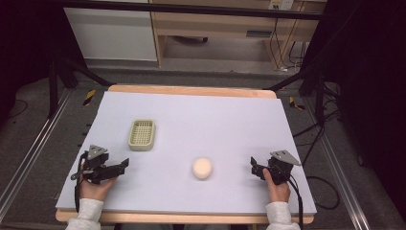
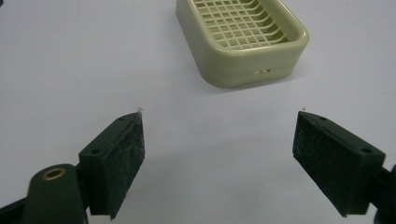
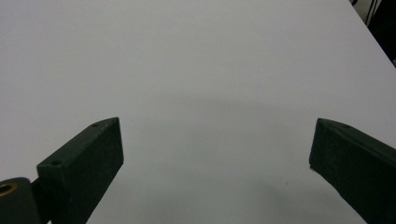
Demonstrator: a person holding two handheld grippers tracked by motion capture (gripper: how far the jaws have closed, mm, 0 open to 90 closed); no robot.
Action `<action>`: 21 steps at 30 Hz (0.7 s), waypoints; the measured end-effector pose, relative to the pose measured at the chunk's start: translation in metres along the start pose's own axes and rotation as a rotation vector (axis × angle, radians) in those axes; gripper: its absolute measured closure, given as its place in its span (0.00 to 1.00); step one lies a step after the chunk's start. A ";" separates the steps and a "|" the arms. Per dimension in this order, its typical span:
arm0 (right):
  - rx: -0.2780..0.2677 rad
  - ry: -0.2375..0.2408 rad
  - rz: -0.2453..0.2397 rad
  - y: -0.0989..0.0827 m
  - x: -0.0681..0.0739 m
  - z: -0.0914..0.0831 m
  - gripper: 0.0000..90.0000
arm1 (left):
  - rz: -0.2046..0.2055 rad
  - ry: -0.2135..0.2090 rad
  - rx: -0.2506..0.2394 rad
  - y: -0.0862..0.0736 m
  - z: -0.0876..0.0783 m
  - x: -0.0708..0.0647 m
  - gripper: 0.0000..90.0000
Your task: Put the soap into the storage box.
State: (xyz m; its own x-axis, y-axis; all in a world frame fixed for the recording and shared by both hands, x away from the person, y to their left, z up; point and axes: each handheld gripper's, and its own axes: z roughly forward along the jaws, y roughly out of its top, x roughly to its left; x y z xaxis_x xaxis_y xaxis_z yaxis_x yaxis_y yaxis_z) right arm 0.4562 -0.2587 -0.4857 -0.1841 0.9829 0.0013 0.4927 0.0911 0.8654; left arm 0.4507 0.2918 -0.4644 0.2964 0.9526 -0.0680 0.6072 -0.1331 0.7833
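A pale green soap dish (image 1: 142, 134) with a grid floor sits on the white sheet at the left middle. A round cream soap bar (image 1: 202, 167) lies nearer the front, in the middle. My left gripper (image 1: 119, 166) rests at the front left, open, with nothing between its jaws; the soap dish (image 2: 243, 39) lies ahead of it, a short way off. My right gripper (image 1: 256, 167) rests at the front right, open and empty, to the right of the soap bar. In the right gripper view its jaws stand wide apart over bare sheet.
The white sheet (image 1: 215, 120) covers a wooden table whose edges show at back and front. Dark metal frame legs (image 1: 52, 91) stand at both sides. A wooden bench (image 1: 215, 24) and cables lie beyond the far edge.
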 end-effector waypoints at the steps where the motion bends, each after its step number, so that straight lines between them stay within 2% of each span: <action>1: 0.000 0.000 0.000 0.000 0.000 0.000 0.04 | 0.000 0.000 0.000 0.000 0.000 0.000 0.18; 7: 0.000 -0.001 -0.002 0.000 0.000 0.000 0.04 | 0.015 0.003 0.012 0.001 0.000 -0.001 0.19; 17: -0.007 -0.001 0.004 0.000 0.000 -0.001 0.04 | 0.022 -0.025 0.001 0.003 -0.002 -0.007 0.20; 21: -0.007 -0.003 0.001 0.000 0.000 -0.001 0.04 | 0.037 -0.035 0.008 0.004 -0.002 -0.010 0.21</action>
State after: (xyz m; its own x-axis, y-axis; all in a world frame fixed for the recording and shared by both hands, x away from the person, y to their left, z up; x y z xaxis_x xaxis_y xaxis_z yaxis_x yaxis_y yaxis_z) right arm 0.4553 -0.2587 -0.4856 -0.1812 0.9834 0.0011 0.4871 0.0888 0.8688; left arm 0.4486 0.2823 -0.4597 0.3442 0.9369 -0.0602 0.6013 -0.1708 0.7805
